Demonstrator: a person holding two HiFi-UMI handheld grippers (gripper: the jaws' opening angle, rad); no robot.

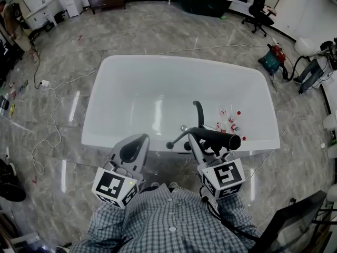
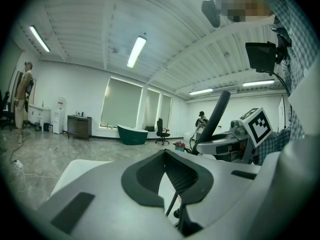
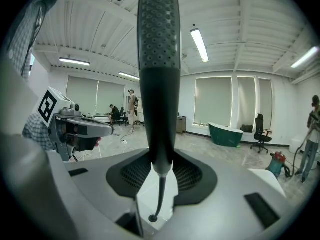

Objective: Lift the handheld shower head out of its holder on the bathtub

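Observation:
The black handheld shower head (image 1: 218,139) lies level over the near rim of the white bathtub (image 1: 179,62), with my right gripper (image 1: 199,139) shut on its handle. Its hose (image 1: 176,140) droops left toward the fittings on the rim. In the right gripper view the shower head (image 3: 159,59) stands up from between the jaws of the right gripper (image 3: 160,160), the hose (image 3: 160,196) trailing below. My left gripper (image 1: 139,140) hangs beside it to the left with nothing in it. In its own view the left gripper (image 2: 166,156) has its pads meeting at the tips.
A black curved faucet spout (image 1: 198,112) rises inside the tub, with several small bottles (image 1: 230,121) on the tub floor to its right. Cables (image 1: 52,115) run over the floor at left. An office chair (image 1: 258,4) and a vacuum (image 1: 274,57) stand at back right.

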